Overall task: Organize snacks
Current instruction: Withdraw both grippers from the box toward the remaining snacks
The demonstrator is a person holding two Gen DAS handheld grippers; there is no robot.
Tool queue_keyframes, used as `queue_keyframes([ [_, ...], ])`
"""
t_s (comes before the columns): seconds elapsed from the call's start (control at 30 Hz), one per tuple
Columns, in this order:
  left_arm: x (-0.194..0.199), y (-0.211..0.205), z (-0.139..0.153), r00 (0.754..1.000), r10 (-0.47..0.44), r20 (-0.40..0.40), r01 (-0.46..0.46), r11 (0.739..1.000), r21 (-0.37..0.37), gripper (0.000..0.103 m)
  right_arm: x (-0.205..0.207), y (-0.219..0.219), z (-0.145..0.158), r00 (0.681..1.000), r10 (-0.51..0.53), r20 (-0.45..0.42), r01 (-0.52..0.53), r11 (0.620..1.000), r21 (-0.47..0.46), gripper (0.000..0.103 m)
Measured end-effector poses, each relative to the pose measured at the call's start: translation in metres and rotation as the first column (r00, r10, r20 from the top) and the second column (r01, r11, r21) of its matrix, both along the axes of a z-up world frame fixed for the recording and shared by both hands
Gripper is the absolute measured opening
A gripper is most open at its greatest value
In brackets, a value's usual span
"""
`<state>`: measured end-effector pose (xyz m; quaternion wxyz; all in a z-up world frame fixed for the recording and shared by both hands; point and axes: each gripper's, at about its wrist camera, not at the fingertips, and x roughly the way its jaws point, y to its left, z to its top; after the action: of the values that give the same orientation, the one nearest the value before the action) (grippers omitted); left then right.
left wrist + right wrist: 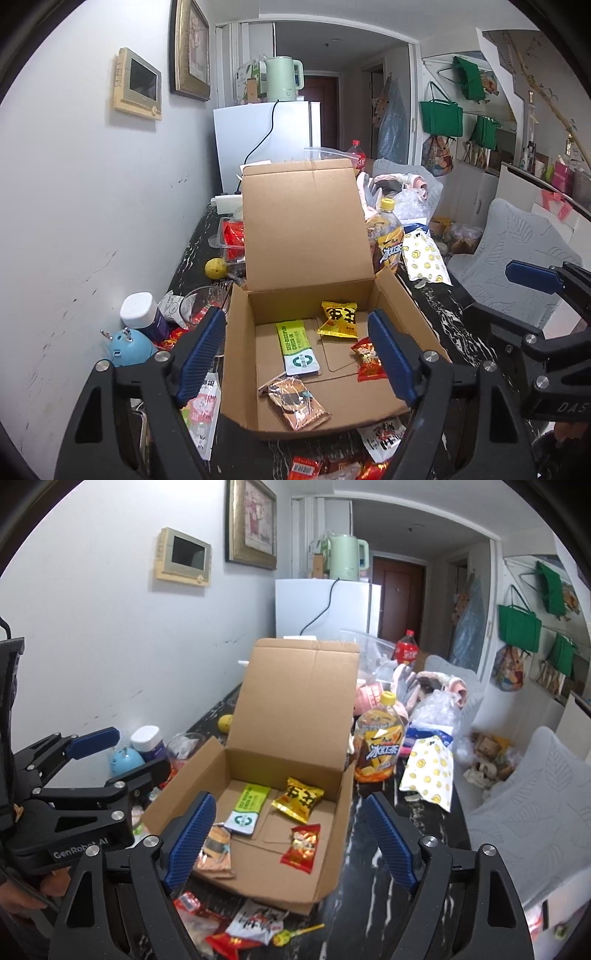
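Both tongs, left (297, 356) and right (290, 840), stand apart and empty above the desk (364, 853). Nearest, loose packets (255, 923) lie before the box (413, 314); four more lie inside it. They look light, crinkly and slippery, so I would pinch one by a sealed edge.

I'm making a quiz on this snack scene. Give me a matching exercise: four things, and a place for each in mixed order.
Things:
1 yellow snack packet
2 lollipop
3 kettle
4 iced tea bottle

Places:
A on the white fridge
B on the table in front of the cardboard box
C inside the box
D right of the box

Pairs: 1-C, 2-B, 3-A, 4-D
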<state>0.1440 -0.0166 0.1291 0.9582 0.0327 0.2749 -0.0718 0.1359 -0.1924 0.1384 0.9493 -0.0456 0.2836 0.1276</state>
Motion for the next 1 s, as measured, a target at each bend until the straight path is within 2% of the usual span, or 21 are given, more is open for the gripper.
queue_keyframes([
  [0.23,-0.036,0.007,-0.004,1.000,-0.023,0.008,0.023,1.000,-0.018,0.079,-0.036,0.001,-0.007,1.000,0.002,0.019,-0.003,1.000,0.018,0.094],
  [0.47,-0.069,0.007,-0.017,0.999,-0.046,0.003,0.046,0.999,-0.006,0.079,-0.063,-0.002,-0.024,1.000,-0.005,0.009,0.004,0.998,0.055,0.094],
  [0.7,-0.094,0.000,-0.040,0.998,-0.067,0.005,0.066,0.997,0.044,0.079,-0.083,-0.003,-0.060,0.999,-0.003,-0.038,0.006,0.997,0.081,0.094],
  [1.0,-0.112,-0.004,-0.076,0.996,-0.065,-0.054,0.068,0.996,0.054,0.079,-0.099,-0.010,-0.105,0.994,-0.024,-0.111,0.034,0.995,0.094,0.094],
])
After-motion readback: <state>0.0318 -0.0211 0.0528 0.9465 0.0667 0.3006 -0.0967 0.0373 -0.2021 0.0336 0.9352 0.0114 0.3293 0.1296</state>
